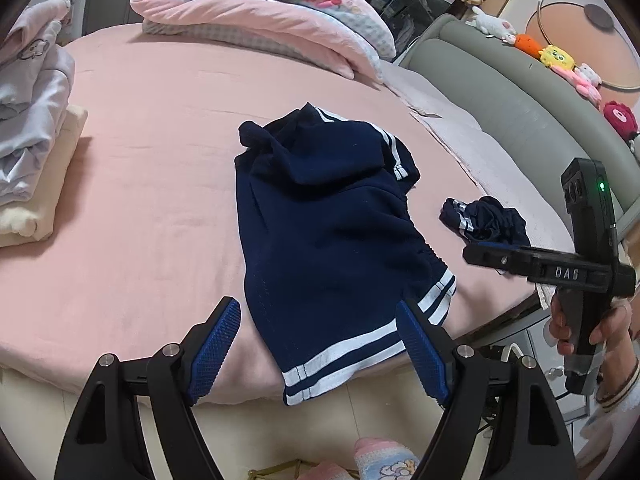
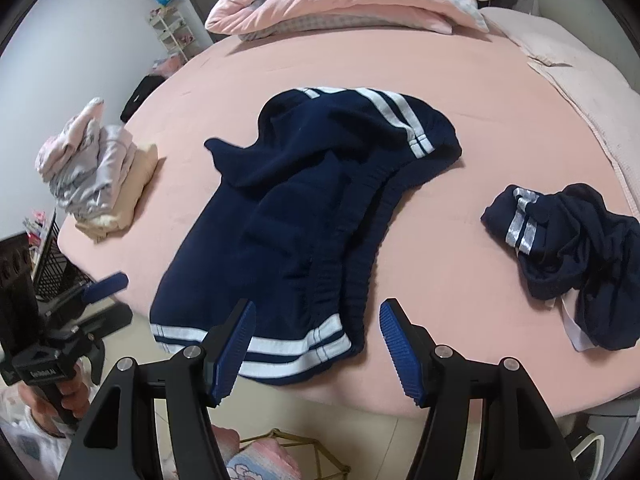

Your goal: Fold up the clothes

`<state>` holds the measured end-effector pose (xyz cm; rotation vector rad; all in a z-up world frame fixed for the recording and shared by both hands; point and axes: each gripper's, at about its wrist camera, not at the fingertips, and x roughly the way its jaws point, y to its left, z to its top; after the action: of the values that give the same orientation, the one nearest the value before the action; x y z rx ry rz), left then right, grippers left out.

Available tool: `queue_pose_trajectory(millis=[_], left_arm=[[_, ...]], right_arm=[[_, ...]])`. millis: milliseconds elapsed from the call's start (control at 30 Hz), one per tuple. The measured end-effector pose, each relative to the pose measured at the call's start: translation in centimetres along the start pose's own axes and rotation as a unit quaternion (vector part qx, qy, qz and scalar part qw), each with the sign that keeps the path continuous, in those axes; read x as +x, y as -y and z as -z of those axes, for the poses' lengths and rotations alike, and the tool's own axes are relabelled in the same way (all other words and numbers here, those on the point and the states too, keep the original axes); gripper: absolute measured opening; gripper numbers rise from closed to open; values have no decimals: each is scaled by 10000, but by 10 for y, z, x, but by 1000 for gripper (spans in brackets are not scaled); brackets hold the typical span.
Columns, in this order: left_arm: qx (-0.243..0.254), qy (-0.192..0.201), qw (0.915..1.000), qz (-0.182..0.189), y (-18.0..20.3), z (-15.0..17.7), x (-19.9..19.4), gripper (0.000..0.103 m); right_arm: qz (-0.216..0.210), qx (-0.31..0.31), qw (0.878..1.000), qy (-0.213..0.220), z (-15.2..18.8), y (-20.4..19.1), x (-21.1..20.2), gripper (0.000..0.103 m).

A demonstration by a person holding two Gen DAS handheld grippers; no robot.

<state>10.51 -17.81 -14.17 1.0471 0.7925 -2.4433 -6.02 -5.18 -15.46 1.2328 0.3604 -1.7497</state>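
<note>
Left gripper (image 1: pixel 318 344) was spread wide, nothing between its pads, hovering over the near hem of the navy shorts (image 1: pixel 320 248). Going left to right on the bed (image 1: pixel 160 128): a stack of folded pale clothes (image 1: pixel 32 152) sat at the far left edge, looked done. Navy shorts with white stripes lay mid-bed, near the front edge, partly doubled over but rumpled at the far end, so judged mid-fold, not finished. Right of that, apart from it, a crumpled dark garment (image 2: pixel 568 248) lay untouched, still to fold. Right gripper (image 2: pixel 318 344) was also spread, empty, poised above the striped hem and waistband of the shorts. Pink bedding (image 1: pixel 260 12) was piled at the far side. Roughly halfway by my read.
</note>
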Motion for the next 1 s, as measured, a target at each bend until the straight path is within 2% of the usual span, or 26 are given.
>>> queue_pose_trajectory(millis=[100, 300, 433, 567, 633, 800, 900, 1000], left_arm=[[97, -17, 9999, -92, -2, -7, 0, 79], [147, -176, 9997, -6, -8, -32, 3, 79], [680, -92, 9969, -380, 0, -51, 4, 79], [1443, 42, 9859, -844, 19, -68, 6, 79], [1734, 40, 9804, -934, 28, -75, 10, 79], [2055, -176, 9757, -745, 47, -96, 22, 79], [2205, -518, 9716, -682, 62, -111, 32, 79], [2695, -776, 9580, -599, 82, -123, 31, 79]], right_arm=[[23, 82, 10000, -27, -9, 5, 1, 64], [120, 183, 9997, -67, -28, 19, 7, 64], [169, 208, 9996, -76, -39, 29, 10, 64], [251, 208, 9994, -95, -48, 38, 12, 64], [291, 184, 9993, -114, -52, 40, 14, 64], [396, 45, 9990, -209, -62, 44, 16, 64], [482, 35, 9987, -170, -71, 48, 14, 64], [565, 110, 9980, -265, -86, 55, 16, 64]])
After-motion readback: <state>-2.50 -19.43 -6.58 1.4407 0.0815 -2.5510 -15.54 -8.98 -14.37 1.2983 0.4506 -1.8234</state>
